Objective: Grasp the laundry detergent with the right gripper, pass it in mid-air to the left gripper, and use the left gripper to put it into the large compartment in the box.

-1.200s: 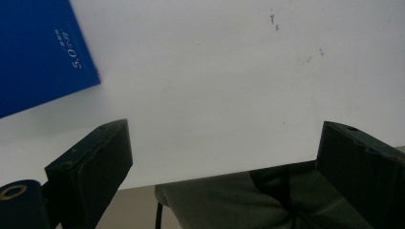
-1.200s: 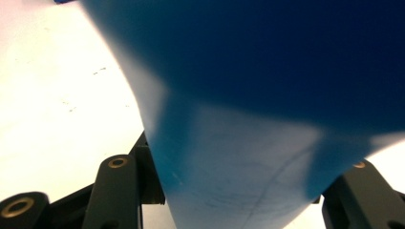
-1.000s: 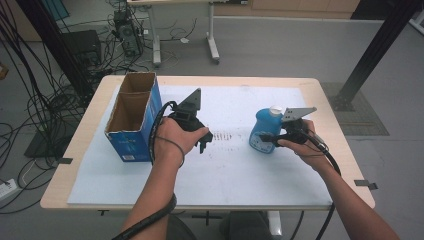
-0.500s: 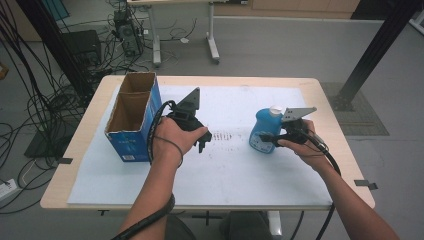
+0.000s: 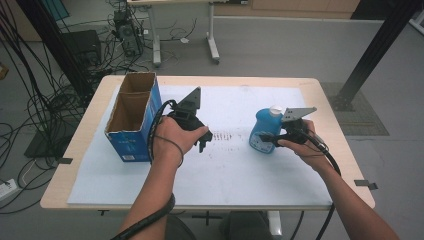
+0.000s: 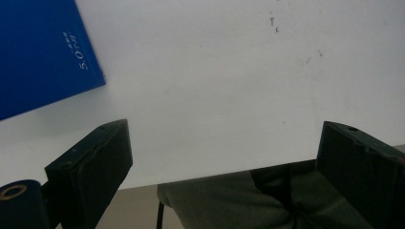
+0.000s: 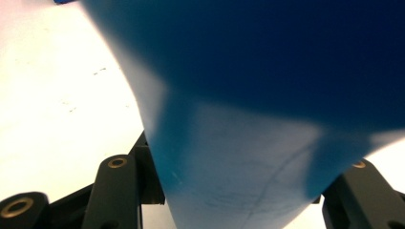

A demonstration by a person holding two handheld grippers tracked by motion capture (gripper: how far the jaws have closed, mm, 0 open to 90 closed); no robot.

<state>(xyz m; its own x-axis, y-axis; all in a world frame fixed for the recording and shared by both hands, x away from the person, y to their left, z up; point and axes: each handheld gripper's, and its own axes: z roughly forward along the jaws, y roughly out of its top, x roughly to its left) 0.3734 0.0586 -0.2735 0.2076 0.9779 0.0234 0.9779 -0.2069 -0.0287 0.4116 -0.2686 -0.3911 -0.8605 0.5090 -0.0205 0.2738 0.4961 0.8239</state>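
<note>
White table sheet (image 5: 240, 165), upright blue bottle (image 5: 261, 131), white cap, right claw (image 5: 266, 137) clamping it

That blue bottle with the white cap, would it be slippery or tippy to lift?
The blue bottle looks like smooth plastic, so probably somewhat slippery. The right gripper is shut on its body, which fills the space between the fingers. Its upright, rounded shape suggests it might tip or swing if lifted quickly.

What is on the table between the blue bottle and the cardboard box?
In the high view, the left gripper and the hand holding it sit between the box and the bottle. Otherwise there is bare white table cover with faint dark scuff marks.
</note>
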